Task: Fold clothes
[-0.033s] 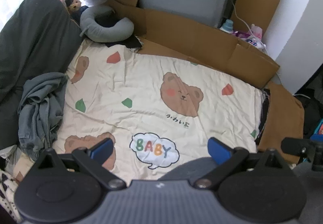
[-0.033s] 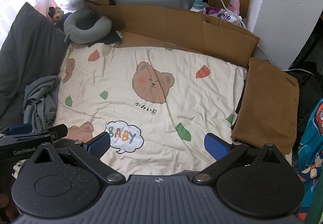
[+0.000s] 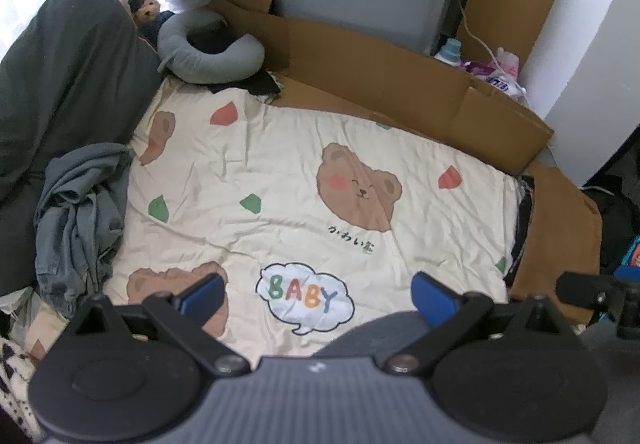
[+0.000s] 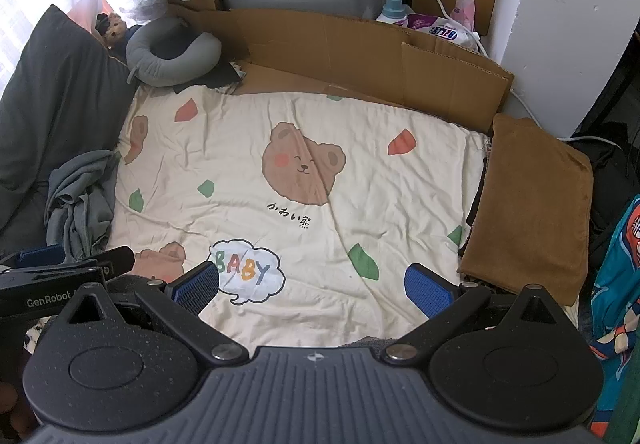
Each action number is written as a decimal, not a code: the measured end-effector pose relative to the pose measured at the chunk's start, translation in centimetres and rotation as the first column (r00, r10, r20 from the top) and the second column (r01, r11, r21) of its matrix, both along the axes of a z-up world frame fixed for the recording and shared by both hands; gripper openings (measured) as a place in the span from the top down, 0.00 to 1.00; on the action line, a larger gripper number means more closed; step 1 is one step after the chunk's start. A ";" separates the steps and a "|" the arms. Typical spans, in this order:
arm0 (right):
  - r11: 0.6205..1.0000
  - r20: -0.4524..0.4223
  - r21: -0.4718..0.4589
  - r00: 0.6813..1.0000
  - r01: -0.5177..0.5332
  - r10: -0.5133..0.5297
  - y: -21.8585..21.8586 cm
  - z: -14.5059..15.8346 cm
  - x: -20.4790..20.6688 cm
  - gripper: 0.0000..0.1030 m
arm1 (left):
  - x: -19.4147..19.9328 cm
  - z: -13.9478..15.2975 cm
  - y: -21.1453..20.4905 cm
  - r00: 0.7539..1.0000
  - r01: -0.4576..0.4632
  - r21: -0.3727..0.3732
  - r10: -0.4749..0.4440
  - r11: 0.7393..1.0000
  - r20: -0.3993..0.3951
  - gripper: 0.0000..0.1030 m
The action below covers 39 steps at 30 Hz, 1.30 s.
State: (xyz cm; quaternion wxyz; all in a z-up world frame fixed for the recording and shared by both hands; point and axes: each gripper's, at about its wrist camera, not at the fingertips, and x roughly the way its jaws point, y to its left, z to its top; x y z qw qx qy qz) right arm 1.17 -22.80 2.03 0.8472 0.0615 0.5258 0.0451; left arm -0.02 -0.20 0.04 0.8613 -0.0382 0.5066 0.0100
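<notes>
Jaws released on both units: left gripper [image 3: 318, 294] and right gripper [image 4: 312, 286] each show 2 blue pads spread wide, nothing between them, both held above the near edge of the bed.

Cream bear-print blanket [image 4: 280, 172] covers most of the bed, wrinkled, with a "BABY" speech bubble [image 3: 306, 298] near the front.
Dark grey pillow [image 3: 60, 84] stands along the left side.
Cardboard sheet [image 4: 360, 44] lines the far edge.
Brown cushion [image 4: 528, 204] lies at the blanket's right edge.
Clothes to fold: crumpled grey garment [image 3: 80, 212] heaped at the blanket's left edge, against the pillow, well apart from both grippers.
Grey neck pillow [image 3: 208, 56] sits at the far left corner.
</notes>
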 end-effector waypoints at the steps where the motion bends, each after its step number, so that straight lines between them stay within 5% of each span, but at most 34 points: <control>1: 1.000 0.003 -0.004 1.000 0.000 0.000 0.0 0.0 0.0 0.01 | 0.0 0.0 -0.1 1.000 0.001 0.004 -0.001 1.000 0.003 0.02; 15: 1.000 -0.003 -0.018 1.000 0.003 -0.003 -0.1 0.0 0.0 0.01 | 0.1 0.9 -0.2 0.999 0.001 0.058 -0.003 0.998 0.034 0.03; 39: 0.999 0.018 -0.027 1.000 0.025 -0.025 0.2 0.2 -0.3 0.01 | -0.2 0.9 -0.1 0.999 -0.015 0.047 0.013 0.999 0.043 0.03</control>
